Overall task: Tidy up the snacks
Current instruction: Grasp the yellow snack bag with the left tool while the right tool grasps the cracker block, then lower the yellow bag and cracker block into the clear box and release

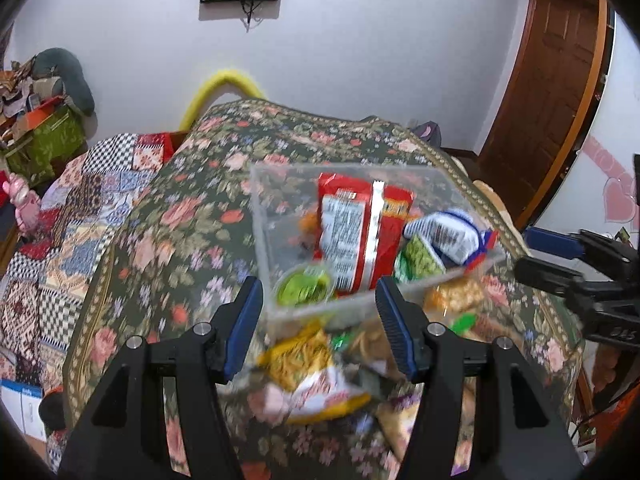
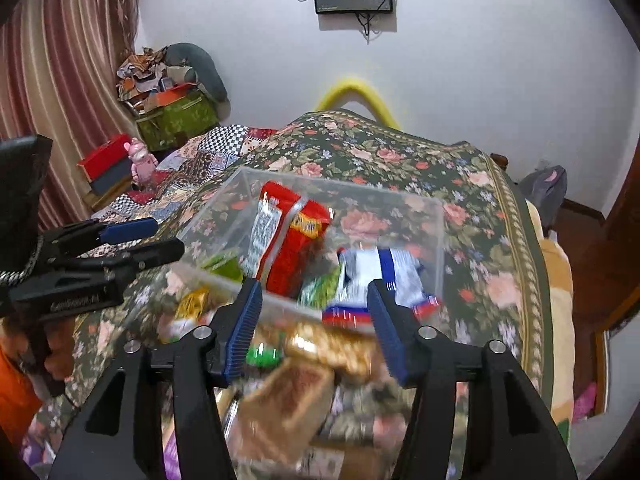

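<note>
Tongs count: two; the left tongs (image 1: pixel 320 316) and the right tongs (image 2: pixel 314 318), each with two black arms tipped in ribbed blue pads.
Left tongs state: jaws spread wide, nothing between them.
Right tongs state: jaws parted, empty; a corner of the blue-and-white packet (image 2: pixel 380 276) shows between them, but they do not pinch it.
Box count: one clear plastic box (image 1: pixel 260 216), rectangular, thin transparent walls, standing on the floral cloth (image 1: pixel 180 220) just ahead of both tongs.
Packets in box: four can be made out; a red packet (image 1: pixel 356 232), the blue-and-white packet, a green packet (image 1: pixel 420 260), and a round green cup (image 1: pixel 304 290).
Red packet axis: stands on end, long axis up and slightly leaning, glossy foil, its white label side and silver seam facing the left camera.
Cup position: near left corner of the box, lid tilted toward the left camera.
Loose snacks: a blurred heap of crinkly wrappers on the cloth in front of the box, including a yellow packet (image 1: pixel 304 364); the number cannot be told.
Surface: cloth is woven, dark green with pink roses.
</note>
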A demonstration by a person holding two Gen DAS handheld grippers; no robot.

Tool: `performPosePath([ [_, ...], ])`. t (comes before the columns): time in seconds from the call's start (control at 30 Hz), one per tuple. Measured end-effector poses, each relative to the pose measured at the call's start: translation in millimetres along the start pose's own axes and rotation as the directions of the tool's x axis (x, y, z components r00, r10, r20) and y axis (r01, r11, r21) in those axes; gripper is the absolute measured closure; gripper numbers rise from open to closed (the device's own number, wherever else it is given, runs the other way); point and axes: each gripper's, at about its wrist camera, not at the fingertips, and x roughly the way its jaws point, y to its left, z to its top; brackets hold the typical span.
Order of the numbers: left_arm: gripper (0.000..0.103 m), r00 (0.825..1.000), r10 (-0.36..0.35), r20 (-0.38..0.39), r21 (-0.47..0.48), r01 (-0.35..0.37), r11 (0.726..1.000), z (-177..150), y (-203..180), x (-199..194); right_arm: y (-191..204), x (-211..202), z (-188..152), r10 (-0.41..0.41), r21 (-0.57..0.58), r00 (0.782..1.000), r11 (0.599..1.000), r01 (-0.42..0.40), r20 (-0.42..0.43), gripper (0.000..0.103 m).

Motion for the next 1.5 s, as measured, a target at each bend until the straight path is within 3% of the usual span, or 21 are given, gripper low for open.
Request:
performPosePath([
  [0.17,0.044,0.999,0.012,-0.052,-0.020,-0.013,1.000,-26,9,0,7,-7,-25,-0.025,-0.003,1.000,1.000,0.025,-0.014,0.045],
  [0.4,0.043,0.990,0.013,-0.139,-0.045,-0.020,0.999,-62,9,19,17,3,-48,0.001,0.034,0.998,0.999,0.001,-0.057,0.043],
  [0.87,0.035,0.982,0.022,-0.188,-0.065,-0.035,0.997,-77,1,60,16,42,-65,0.013,0.116,0.991,0.993,0.003,-0.133,0.043],
  [1.07,0.034,0.985,0.032,-0.168,-0.056,-0.042,0.998,-74,-2,66,13,39,-69,0.005,0.121,0.994,0.993,0.008,-0.110,0.059],
  [1.1,0.035,0.986,0.030,-0.165,-0.053,-0.039,0.998,-74,-3,66,13,37,-69,0.002,0.118,0.994,0.993,0.011,-0.106,0.061],
  [1.17,0.054,0.987,0.015,-0.159,-0.049,-0.023,0.999,-76,-5,65,12,32,-70,-0.008,0.113,0.995,0.993,0.018,-0.095,0.065],
  [1.27,0.070,0.988,-0.004,-0.153,-0.045,-0.003,0.999,-79,-7,59,8,27,-70,-0.007,0.120,0.996,0.993,0.017,-0.085,0.069],
  [1.37,0.078,0.989,-0.010,-0.144,-0.036,0.004,0.999,-83,-10,51,0,22,-73,0.018,0.161,0.997,0.987,-0.005,-0.080,0.069],
  [1.5,0.079,0.990,-0.025,-0.141,-0.035,0.020,0.999,-88,-12,39,-5,12,-75,0.011,0.170,0.998,0.985,0.000,-0.065,0.069],
])
